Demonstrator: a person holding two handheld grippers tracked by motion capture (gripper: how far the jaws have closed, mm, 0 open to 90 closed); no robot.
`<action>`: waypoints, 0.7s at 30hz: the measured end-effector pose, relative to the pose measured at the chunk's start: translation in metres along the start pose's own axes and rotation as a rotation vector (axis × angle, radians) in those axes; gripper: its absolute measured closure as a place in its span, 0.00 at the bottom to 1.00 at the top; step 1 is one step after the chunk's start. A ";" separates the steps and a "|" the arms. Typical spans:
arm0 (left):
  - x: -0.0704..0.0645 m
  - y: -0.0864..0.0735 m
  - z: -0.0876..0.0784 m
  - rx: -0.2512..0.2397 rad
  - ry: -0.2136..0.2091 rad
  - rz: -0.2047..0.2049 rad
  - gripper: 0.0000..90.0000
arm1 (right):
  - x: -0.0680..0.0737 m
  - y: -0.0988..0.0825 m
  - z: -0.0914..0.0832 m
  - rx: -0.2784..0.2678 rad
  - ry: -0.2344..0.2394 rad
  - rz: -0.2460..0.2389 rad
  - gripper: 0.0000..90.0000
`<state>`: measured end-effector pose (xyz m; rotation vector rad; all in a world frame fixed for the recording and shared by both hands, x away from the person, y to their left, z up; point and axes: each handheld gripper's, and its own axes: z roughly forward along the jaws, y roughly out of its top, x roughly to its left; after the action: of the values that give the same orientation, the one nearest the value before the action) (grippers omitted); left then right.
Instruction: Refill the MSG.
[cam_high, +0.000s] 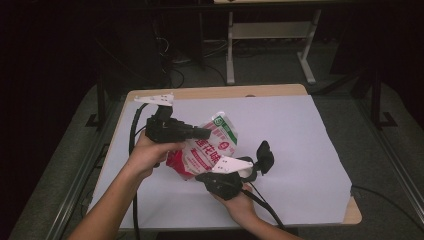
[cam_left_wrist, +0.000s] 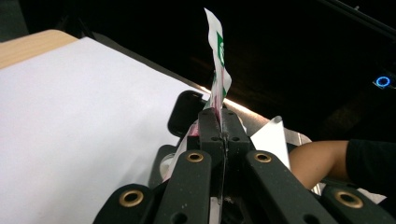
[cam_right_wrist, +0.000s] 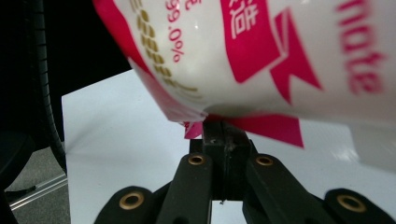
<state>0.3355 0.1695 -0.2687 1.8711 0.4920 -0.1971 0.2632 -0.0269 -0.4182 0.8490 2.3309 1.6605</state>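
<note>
Pouch: a white and pink refill pouch (cam_high: 207, 147) with a green mark at its top corner and printed characters on its face, held up off the table (cam_high: 300, 150) between the two claws, above the table's middle-left part.
Left claw: the left claw (cam_high: 202, 133) is clamped on the pouch's upper edge; in the left gripper view its jaws stand pressed together with the thin top seam of the pouch (cam_left_wrist: 218, 70) rising straight out from between them.
Left hand: the left hand (cam_high: 147, 152) holds that gripper level, its tip pointing toward the pouch from the left.
Right claw: the right claw (cam_high: 220, 172) pinches the pouch's lower pink seam; in the right gripper view its jaws are closed on that pink strip (cam_right_wrist: 261, 126), the bulging body of the pouch hanging just above them.
Right hand: the right hand (cam_high: 240, 202) sits below the pouch, near the table's front edge.
Table cover: a white sheet (cam_high: 280, 130) lies over the table top, with bare wood showing at the rim.
Done so far: judging by the grips, the pouch is lifted and secured at both its top and its bottom.
Still left: the top seam looks unbroken, so any opening, folding or setting down appears not yet done; which of these is meant I cannot tell.
</note>
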 end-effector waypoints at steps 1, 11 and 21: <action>0.001 -0.001 -0.002 -0.007 0.002 -0.002 1.00 | 0.000 0.000 0.000 0.000 0.000 -0.001 1.00; 0.013 -0.009 -0.014 -0.079 0.041 0.006 1.00 | 0.004 -0.003 -0.014 0.015 0.007 -0.051 1.00; 0.029 -0.022 -0.016 -0.116 0.103 0.014 1.00 | -0.010 -0.008 -0.047 0.029 0.063 -0.048 1.00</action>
<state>0.3506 0.1977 -0.2921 1.7767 0.5493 -0.0622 0.2479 -0.0728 -0.4097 0.7501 2.4028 1.6621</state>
